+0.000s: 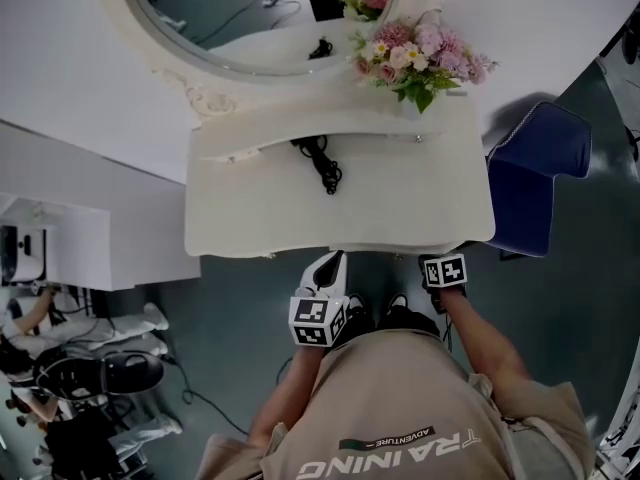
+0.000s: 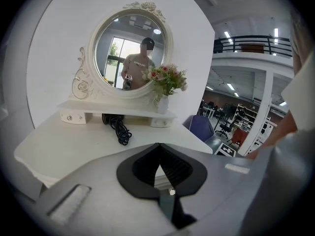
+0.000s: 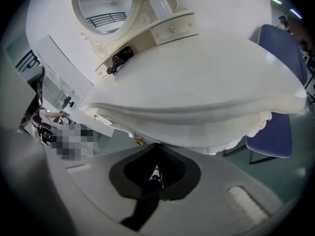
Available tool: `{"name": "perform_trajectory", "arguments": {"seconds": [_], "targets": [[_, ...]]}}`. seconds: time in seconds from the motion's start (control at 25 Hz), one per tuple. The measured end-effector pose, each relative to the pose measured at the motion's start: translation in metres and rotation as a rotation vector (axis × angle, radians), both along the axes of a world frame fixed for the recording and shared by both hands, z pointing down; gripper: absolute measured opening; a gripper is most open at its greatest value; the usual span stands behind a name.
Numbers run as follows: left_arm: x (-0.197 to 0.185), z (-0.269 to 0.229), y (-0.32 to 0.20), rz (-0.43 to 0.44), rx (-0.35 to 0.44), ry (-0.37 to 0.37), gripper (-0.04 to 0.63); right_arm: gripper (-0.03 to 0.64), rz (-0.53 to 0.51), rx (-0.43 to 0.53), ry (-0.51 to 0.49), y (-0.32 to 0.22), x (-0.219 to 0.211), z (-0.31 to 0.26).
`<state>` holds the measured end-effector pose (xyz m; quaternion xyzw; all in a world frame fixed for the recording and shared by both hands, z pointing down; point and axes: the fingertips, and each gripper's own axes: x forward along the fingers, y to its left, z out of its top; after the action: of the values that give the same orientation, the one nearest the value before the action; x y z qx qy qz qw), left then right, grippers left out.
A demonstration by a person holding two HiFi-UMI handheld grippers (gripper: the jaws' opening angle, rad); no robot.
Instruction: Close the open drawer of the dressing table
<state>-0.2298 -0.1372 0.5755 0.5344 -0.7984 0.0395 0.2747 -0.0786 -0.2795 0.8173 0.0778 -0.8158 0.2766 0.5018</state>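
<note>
The left gripper point(image 2: 158, 145) and right gripper point(image 3: 156, 146) sit at the dressing table's point(image 1: 270, 213) front edge. Both have their jaws pressed together, holding nothing.

Dressing table point(image 1: 300, 218): white, curved top, raised shelf and oval mirror point(image 1: 250, 8) along the far edge. Drawer point(image 3: 115, 127) sits under the near lip of the top, left of centre. It has a white front and a small gold knob point(image 3: 140, 141). The front is tucked beneath the overhang. Can't tell if it's fully flush.
</note>
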Motion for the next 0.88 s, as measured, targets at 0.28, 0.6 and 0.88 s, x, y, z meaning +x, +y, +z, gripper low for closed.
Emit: {"name": "perform_trajectory", "arguments": {"seconds": [0.28, 0.6, 0.88], "targets": [[0.004, 0.003, 0.010, -0.010, -0.010, 0.005, 0.018, 0.003, 0.059, -0.004, -0.021, -0.010, -0.012, -0.002], [0.010, 0.003, 0.021, -0.021, -0.013, 0.010, 0.018, 0.003, 0.113, 0.018, -0.070, -0.019, -0.023, -0.005], [0.011, 0.003, 0.035, -0.021, 0.000, 0.002, 0.018, 0.003, 0.185, 0.042, -0.096, -0.020, -0.003, -0.012]]}}
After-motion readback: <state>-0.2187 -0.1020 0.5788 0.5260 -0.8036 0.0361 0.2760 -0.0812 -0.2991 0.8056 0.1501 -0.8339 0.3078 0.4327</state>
